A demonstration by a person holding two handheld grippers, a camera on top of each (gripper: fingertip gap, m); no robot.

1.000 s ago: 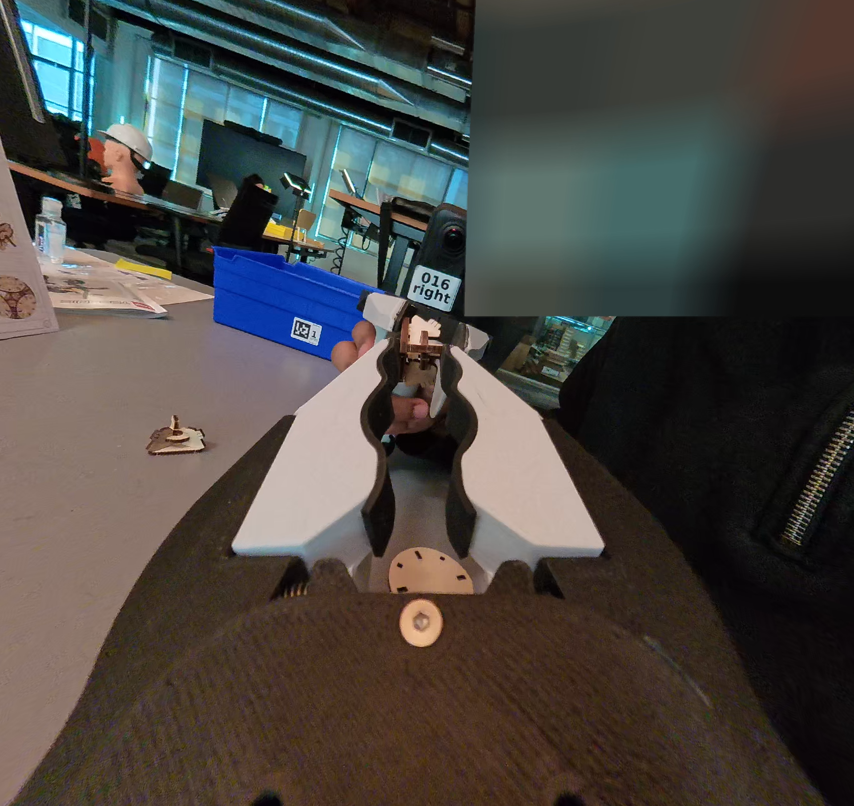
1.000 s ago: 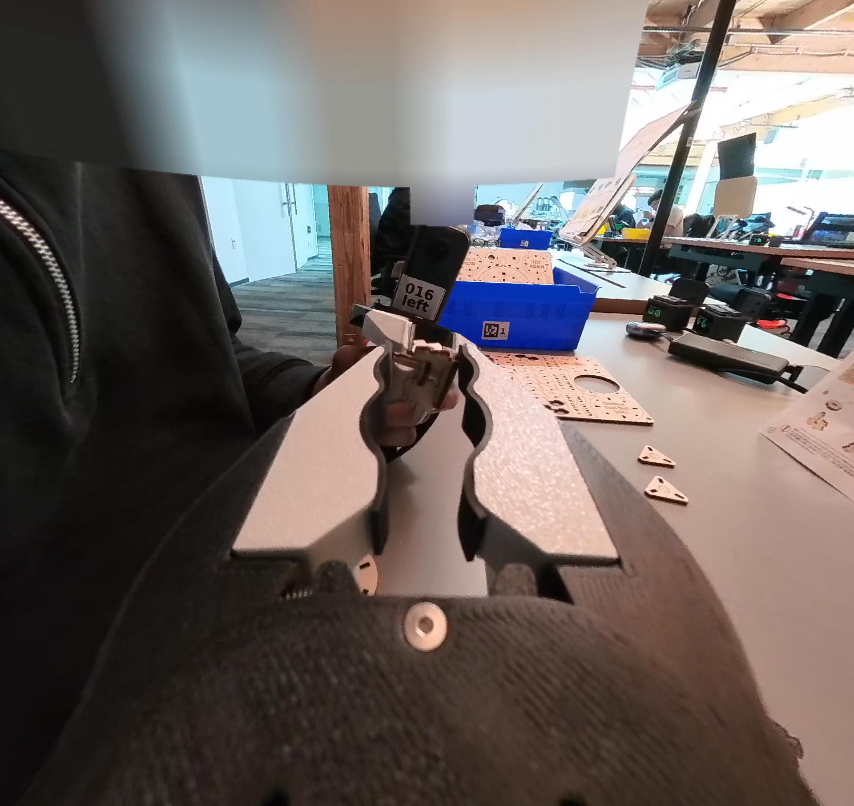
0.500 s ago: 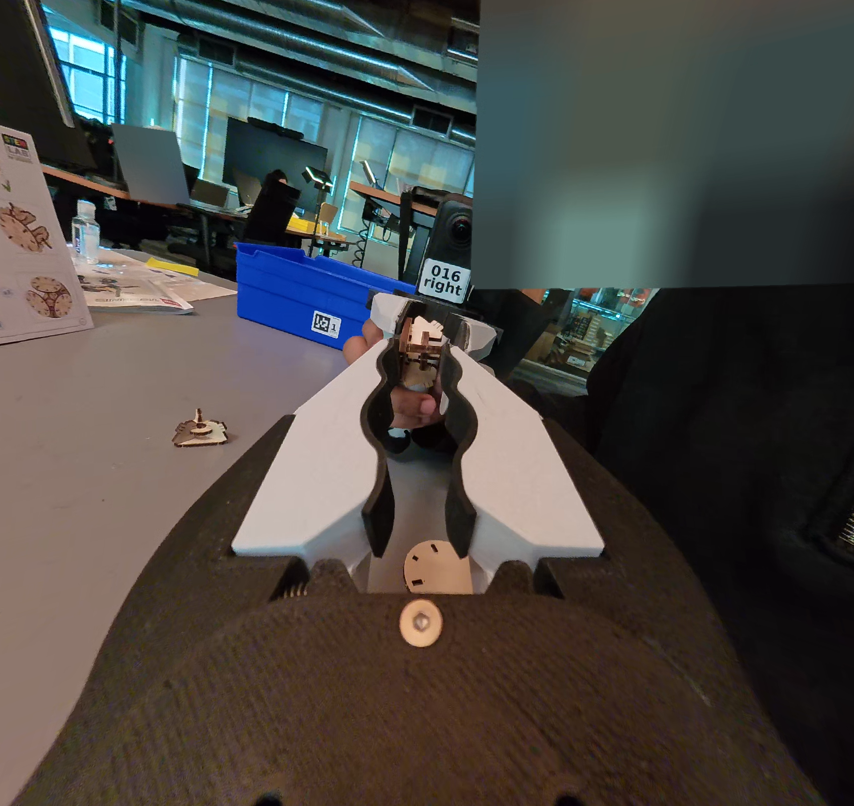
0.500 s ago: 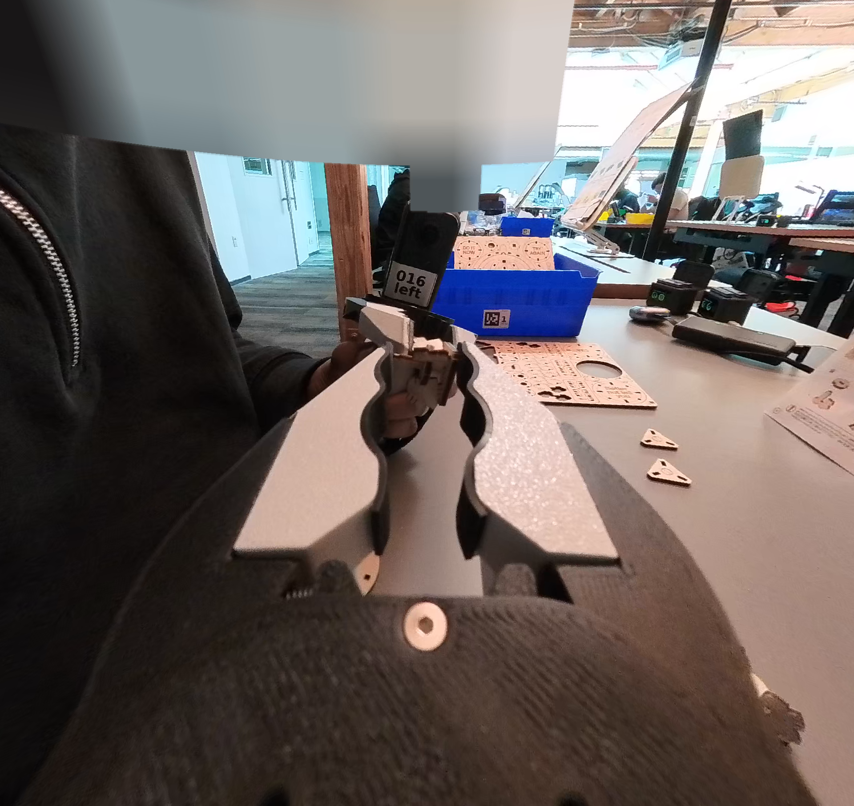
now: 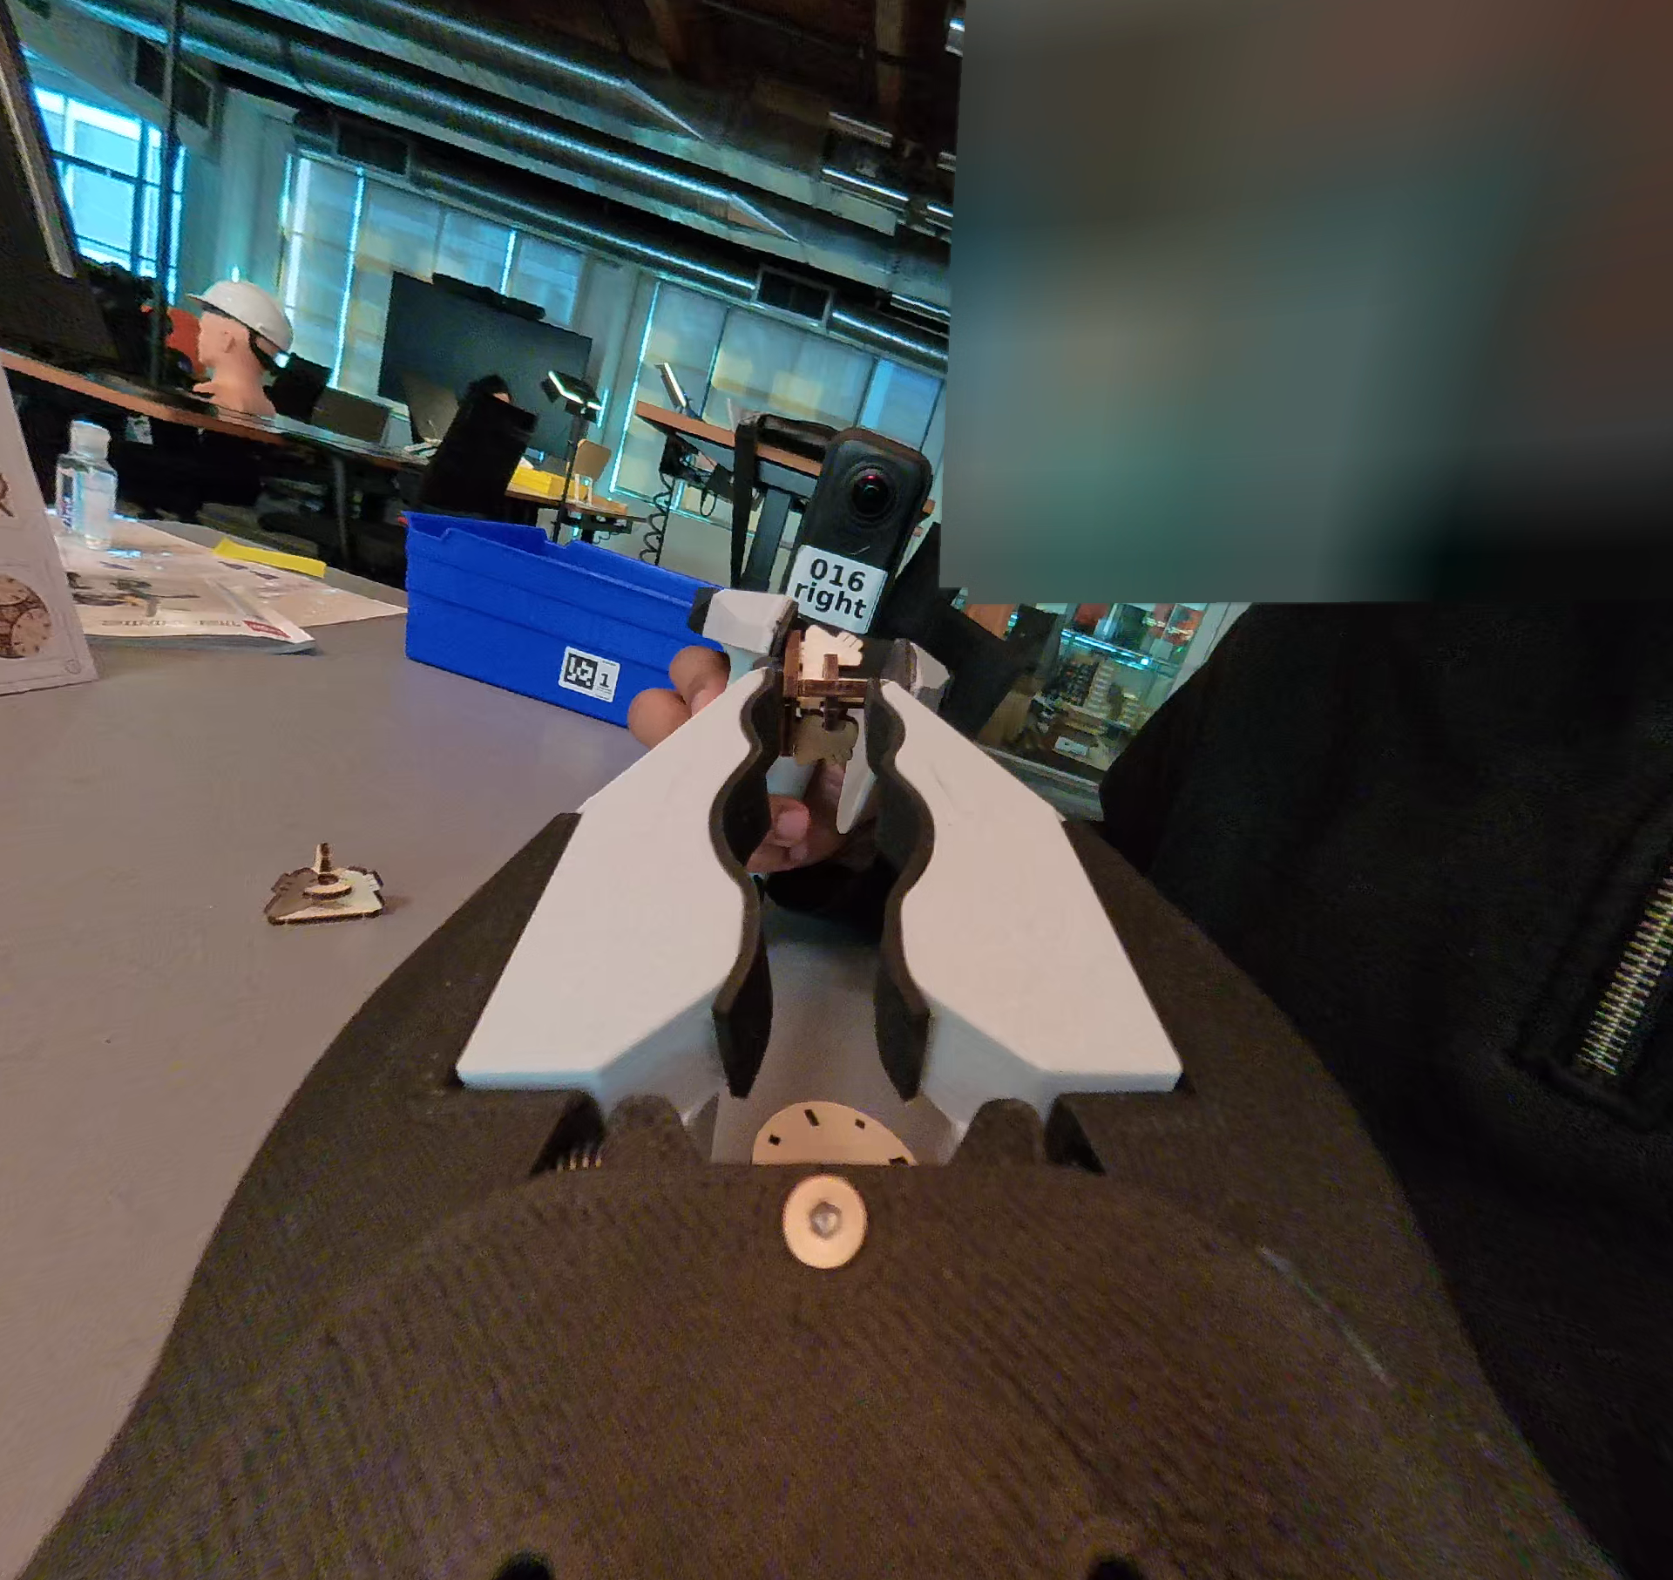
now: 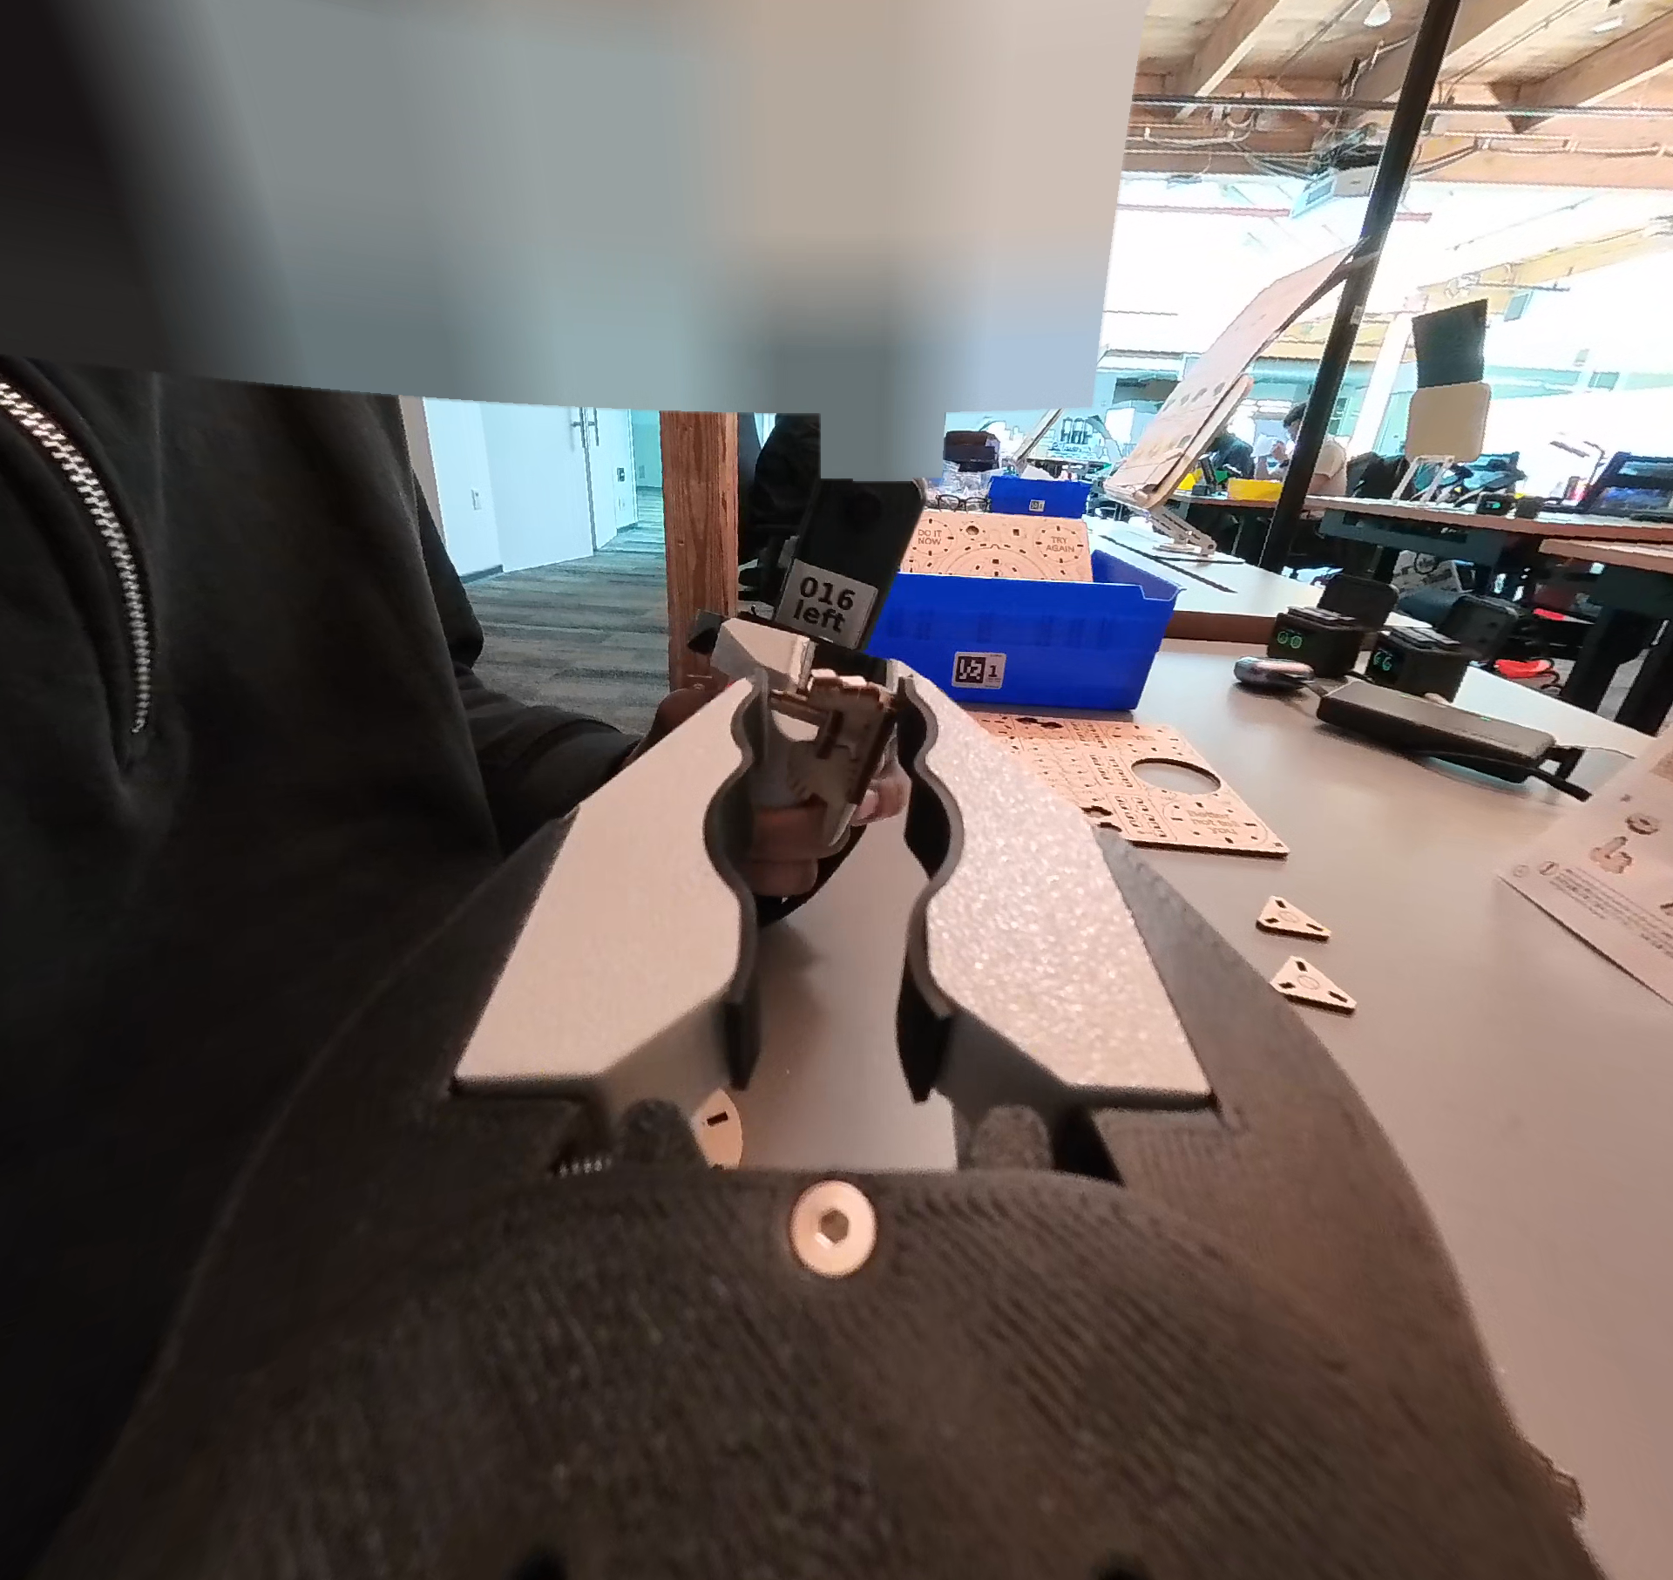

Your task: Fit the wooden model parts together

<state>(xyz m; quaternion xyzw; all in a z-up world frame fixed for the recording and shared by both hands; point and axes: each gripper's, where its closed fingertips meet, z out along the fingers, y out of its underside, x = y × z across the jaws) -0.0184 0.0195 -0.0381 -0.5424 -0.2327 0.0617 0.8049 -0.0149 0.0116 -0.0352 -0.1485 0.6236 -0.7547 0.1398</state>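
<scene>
A small laser-cut wooden assembly (image 5: 819,694) is held in the air between my two grippers, which face each other above the grey table (image 5: 181,812). My left gripper (image 5: 822,687) is shut on it, with both dark pads pressed against its sides at the fingertips. My right gripper (image 6: 828,713) is shut on the same wooden assembly (image 6: 833,744) from the opposite side. The right gripper also shows behind the piece in the left wrist view (image 5: 769,622), and the left gripper shows in the right wrist view (image 6: 769,649). Hands grip both handles.
A blue bin (image 5: 543,622) and a small wooden part (image 5: 324,889) are on the table to the left. A cut-out wooden sheet (image 6: 1150,776), two wooden triangles (image 6: 1295,916), black devices (image 6: 1430,722) and a paper sheet (image 6: 1611,885) lie to the right. A person in a black jacket (image 5: 1403,903) is close by. The tips of both grippers are at nearly the same place.
Both grippers stay shut on the wooden assembly. The pair has swung and tilted slightly together, so the background shifts a little. The piece has not moved in either grasp.
</scene>
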